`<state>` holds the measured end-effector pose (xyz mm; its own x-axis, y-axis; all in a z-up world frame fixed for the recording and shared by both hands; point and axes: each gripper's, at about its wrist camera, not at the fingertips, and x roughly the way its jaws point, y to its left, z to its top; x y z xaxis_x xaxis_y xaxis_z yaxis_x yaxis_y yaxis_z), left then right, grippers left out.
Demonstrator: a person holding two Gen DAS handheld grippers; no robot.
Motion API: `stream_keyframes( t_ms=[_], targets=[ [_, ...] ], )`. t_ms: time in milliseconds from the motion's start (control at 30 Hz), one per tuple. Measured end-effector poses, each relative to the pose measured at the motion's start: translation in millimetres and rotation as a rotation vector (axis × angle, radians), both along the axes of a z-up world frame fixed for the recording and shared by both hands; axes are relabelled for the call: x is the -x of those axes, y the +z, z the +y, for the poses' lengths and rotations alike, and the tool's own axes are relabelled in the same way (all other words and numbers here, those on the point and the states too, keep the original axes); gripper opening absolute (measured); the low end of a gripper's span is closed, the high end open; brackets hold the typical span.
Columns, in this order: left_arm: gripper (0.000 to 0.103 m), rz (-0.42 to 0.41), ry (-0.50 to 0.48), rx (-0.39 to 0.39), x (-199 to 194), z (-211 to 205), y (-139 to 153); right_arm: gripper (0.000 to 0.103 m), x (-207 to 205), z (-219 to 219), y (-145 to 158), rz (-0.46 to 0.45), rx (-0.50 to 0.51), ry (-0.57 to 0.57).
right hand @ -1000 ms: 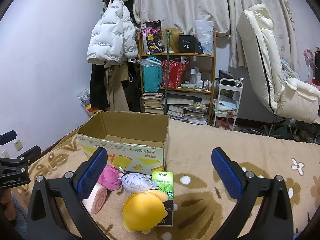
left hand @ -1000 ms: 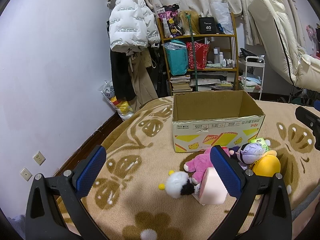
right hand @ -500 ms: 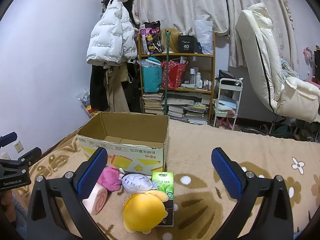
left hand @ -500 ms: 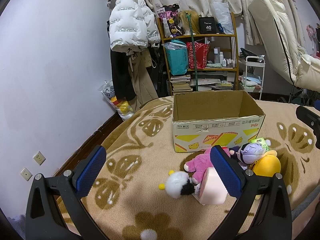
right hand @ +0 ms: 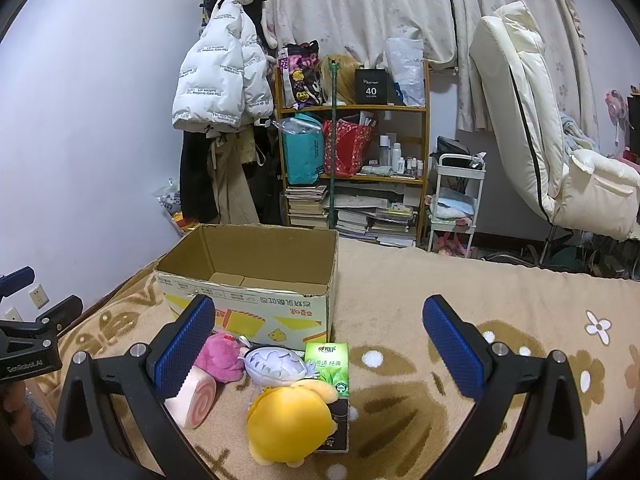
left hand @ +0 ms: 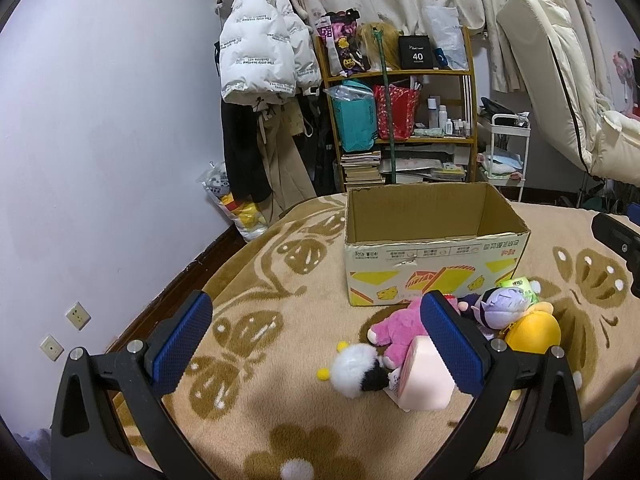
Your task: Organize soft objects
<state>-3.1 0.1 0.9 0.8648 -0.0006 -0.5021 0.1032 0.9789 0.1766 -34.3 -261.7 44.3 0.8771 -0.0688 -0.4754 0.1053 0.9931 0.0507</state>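
Hovering above a patterned blanket (left hand: 280,332), the left gripper (left hand: 316,346) and right gripper (right hand: 320,346) are held spread wide, nothing pinched. Soft toys are heaped just in front of an open cardboard box (left hand: 434,264): a pink plush (left hand: 394,330), a yellow plush (right hand: 288,424), a white pompom (left hand: 354,368). A tissue pack (right hand: 328,366) lies touching the yellow plush, so it could be caught up and boxed by mistake. Loose fur may slip from a shallow pinch.

We see a white puffer jacket (right hand: 222,84) hanging left of a cluttered wooden shelf (right hand: 354,168), with a white trolley cart (right hand: 456,204) beside it. Cream padded recliner (right hand: 540,132), probably a massage chair, stands right. Floral curtains (right hand: 360,12) behind.
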Motion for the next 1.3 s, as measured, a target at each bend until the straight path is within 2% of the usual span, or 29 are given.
stream_keyframes(
  t_ms=[700,1000,1100,1300],
  targets=[
    [0.103,0.009,0.007,-0.007,-1.0,-1.7,-2.7,0.103,-1.0,-2.4,-2.8,0.001,-0.004,-0.006],
    [0.103,0.071,0.02,-0.027,-10.8,-2.5,-13.6,0.103,-1.7,-5.2,-7.5,-0.007,-0.005,-0.032],
    [0.103,0.101,0.015,-0.023,-15.6,-1.6,-16.5,0.103,-5.2,-8.3,-10.7,0.018,-0.023,-0.035],
    [0.103,0.191,-0.012,-0.067,-29.4,-11.3,-27.3,0.103,-13.2,-12.8,-20.6,0.091,-0.057,-0.042]
  ],
)
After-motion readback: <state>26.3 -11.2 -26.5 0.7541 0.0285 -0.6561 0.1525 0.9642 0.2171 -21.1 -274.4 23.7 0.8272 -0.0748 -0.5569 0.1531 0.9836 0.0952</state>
